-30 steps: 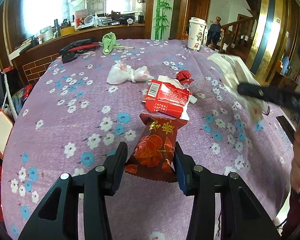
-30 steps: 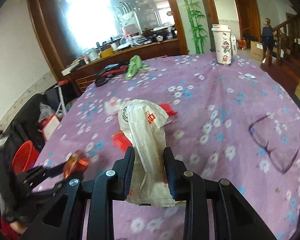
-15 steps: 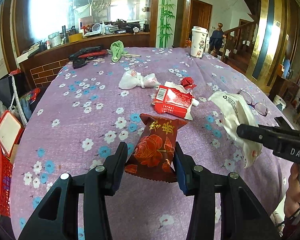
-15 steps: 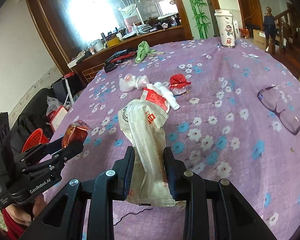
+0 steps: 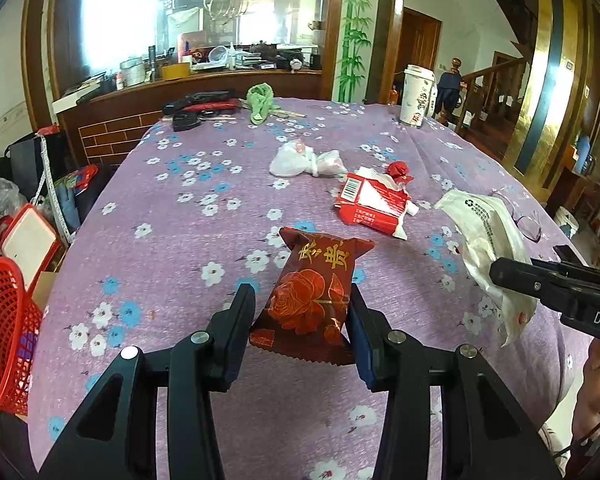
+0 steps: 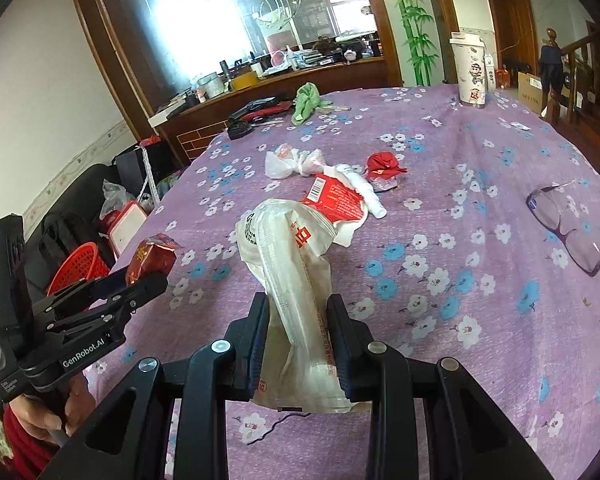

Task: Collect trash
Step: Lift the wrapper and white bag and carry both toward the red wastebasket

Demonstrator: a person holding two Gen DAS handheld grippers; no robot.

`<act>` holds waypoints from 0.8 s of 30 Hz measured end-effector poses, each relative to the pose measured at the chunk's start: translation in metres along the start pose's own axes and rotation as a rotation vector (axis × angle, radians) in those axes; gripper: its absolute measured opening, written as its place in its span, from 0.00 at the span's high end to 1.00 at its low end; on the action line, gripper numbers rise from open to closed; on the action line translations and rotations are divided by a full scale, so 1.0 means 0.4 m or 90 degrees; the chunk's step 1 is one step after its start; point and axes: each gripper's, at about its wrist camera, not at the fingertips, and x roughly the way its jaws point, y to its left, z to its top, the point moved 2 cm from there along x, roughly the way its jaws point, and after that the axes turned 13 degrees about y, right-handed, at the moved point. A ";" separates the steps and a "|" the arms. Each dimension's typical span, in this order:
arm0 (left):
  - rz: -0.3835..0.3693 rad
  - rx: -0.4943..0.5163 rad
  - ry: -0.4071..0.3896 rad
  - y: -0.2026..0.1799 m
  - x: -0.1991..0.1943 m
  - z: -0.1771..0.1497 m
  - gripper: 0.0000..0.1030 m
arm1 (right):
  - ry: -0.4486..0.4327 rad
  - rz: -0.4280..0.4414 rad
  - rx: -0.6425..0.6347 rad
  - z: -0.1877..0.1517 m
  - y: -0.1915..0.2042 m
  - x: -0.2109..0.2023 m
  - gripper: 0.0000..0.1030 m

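1. We see a round table [image 5: 172,240] under a purple cloth with white and blue flowers.
2. Behind it, a wooden counter [image 5: 204,80] with a brick-pattern front, cluttered on top.
3. Above the counter, a wood-framed glass partition [image 5: 204,12]; strong daylight blows out its left part.
4. Bamboo decal [image 6: 414,20] on the white wall by a brown door [image 6: 508,28].
5. Wooden stair railing [image 5: 488,84] at right, gold panel [image 5: 548,60] beside it.

snack packet [image 5: 314,296]: glossy dark-red foil
white bag [image 6: 296,280]: thin crinkled plastic film
tabletop [image 5: 188,240]: matt purple floral cloth
basket [image 5: 0,336]: red plastic mesh
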 end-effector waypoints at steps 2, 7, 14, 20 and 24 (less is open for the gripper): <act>0.001 -0.005 -0.001 0.010 -0.005 -0.004 0.58 | 0.003 0.001 -0.006 -0.003 0.010 0.004 0.69; 0.004 -0.016 0.000 0.033 -0.004 -0.009 0.58 | 0.012 0.004 -0.020 -0.005 0.034 0.020 0.69; 0.006 -0.024 0.002 0.045 0.001 -0.010 0.58 | 0.022 0.004 -0.033 -0.007 0.058 0.037 0.69; 0.007 -0.030 0.003 0.058 0.001 -0.017 0.58 | 0.029 0.006 -0.041 -0.005 0.076 0.048 0.69; 0.009 -0.035 0.001 0.070 -0.005 -0.022 0.58 | 0.038 0.011 -0.049 -0.004 0.095 0.062 0.69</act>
